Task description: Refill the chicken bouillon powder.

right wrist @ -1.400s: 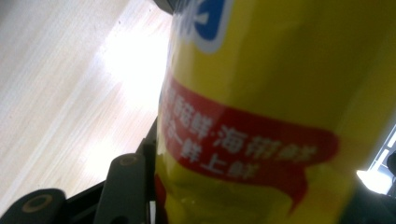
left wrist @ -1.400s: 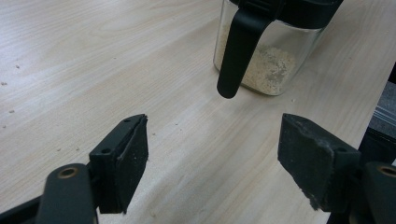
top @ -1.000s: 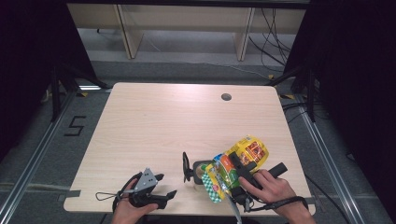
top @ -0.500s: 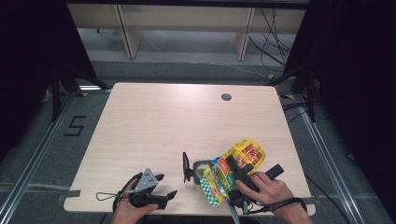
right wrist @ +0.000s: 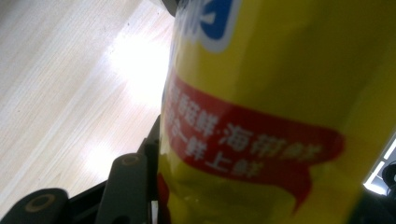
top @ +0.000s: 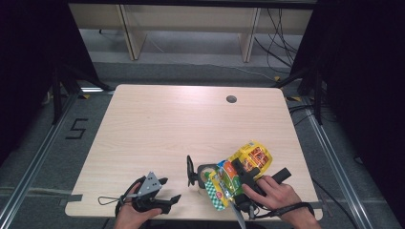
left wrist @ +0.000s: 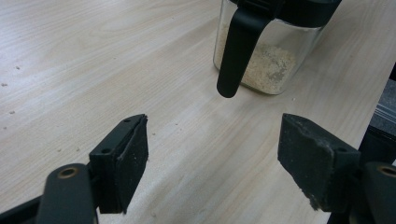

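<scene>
- While the right gripper [top: 244, 174] has its fingers [right wrist: 129, 185] clamped on the yellow pouch [right wrist: 280, 93], the pouch hangs tilted over and just to the right of the glass jar [top: 206, 174].
- Left gripper [top: 170, 189]: fingers [left wrist: 127, 157] apart, nothing between them. It sits low at the table's near edge, left of the jar and pointed at it.
- Jar: stands on the table [top: 181, 119] near its front edge. The black flip lid [top: 190, 171] is swung open on the jar's left side.
- Contents: in the left gripper view, a shallow layer of pale beige powder covers the jar bottom, and most of the jar is empty.
- Green checked pouch [top: 220, 187]: lies against the jar's right side, under the yellow pouch. Can't tell whether it is opened or whether anything is flowing.
- Progress, my read: this is a refill job at the pour stage.
  - Done: lid opened, pouch picked up and brought to the jar mouth.
  - Left: get the pouch mouth squarely over the opening, tip the contents in, set the pouch down, shut the lid.
- Count:
  - 2 grippers
  - 1 jar with 1 lid
  - 1 yellow pouch
  - 1 green checked pouch
  - 1 cable hole [top: 231, 99] in the table, well behind the jar
</scene>
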### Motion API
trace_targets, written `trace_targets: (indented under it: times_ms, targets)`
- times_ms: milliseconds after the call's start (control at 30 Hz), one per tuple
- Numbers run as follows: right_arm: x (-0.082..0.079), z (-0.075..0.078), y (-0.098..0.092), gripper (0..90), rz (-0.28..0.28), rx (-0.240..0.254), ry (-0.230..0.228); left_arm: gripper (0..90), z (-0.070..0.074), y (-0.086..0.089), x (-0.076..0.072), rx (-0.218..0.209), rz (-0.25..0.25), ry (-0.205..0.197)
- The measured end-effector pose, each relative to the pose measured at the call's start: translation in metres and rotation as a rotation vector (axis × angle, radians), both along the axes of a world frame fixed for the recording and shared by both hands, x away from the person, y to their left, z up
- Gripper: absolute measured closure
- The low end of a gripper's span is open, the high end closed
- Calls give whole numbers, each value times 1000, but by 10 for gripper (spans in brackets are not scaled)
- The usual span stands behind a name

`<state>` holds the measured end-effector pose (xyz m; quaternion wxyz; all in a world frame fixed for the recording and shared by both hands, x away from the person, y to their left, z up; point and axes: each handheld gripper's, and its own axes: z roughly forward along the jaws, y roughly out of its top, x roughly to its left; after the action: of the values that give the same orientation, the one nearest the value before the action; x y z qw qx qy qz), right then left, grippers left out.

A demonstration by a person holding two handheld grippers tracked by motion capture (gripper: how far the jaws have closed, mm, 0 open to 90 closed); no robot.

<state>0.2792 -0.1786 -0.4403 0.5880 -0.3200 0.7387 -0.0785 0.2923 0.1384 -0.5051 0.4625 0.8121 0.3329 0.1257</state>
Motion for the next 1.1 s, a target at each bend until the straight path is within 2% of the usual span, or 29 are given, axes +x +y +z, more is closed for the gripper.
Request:
trace_targets:
  times_ms: [67, 233, 267, 300, 367, 400, 500, 533, 567, 633, 667, 733, 767, 900, 933, 1100]
  targets:
    - [0, 1, -1, 526, 4, 4, 1, 243, 1, 1, 1, 15, -20, -19]
    - [0, 2, -2, 526, 5, 11, -2, 243, 1, 1, 1, 19, -21, -13]
    - [1, 3, -1, 526, 16, -15, -10, 243, 1, 1, 1, 13, -19, -15]
    - [0, 1, -2, 527, -4, 6, -2, 243, 0, 0, 0, 1, -5, 0]
    - [0, 2, -3, 529, -3, 7, 1, 243, 1, 2, 2, 18, -25, -22]
    - [0, 3, -3, 532, -2, 6, 1, 243, 1, 1, 0, 11, -8, -3]
    - [0, 2, -5, 532, -11, 8, 0, 243, 1, 1, 0, 11, -8, -3]
    - [2, 4, -5, 532, 6, -10, -1, 243, 1, 2, 2, 17, -26, -22]
    - [2, 4, -5, 532, 6, -12, -3, 243, 1, 2, 1, 24, -23, -18]
    - [2, 4, -5, 532, 8, -18, -7, 243, 1, 1, 0, 11, -8, -2]
    - [2, 3, -5, 533, 0, -4, -3, 243, 1, 2, 2, 16, -25, -22]
    - [1, 3, -6, 533, -9, 5, -1, 243, 1, 2, 1, 18, -17, -11]
    - [2, 3, -6, 533, -12, 7, 0, 243, 0, 0, 0, 1, -1, 3]
    - [1, 3, -6, 533, -11, 9, -1, 243, 1, 1, 2, 14, -20, -14]
    - [1, 3, -6, 533, -7, 5, -2, 243, 0, 0, 0, 1, -5, 2]
    - [1, 3, -5, 533, 3, -7, -1, 243, 0, 0, 0, 0, 0, 3]
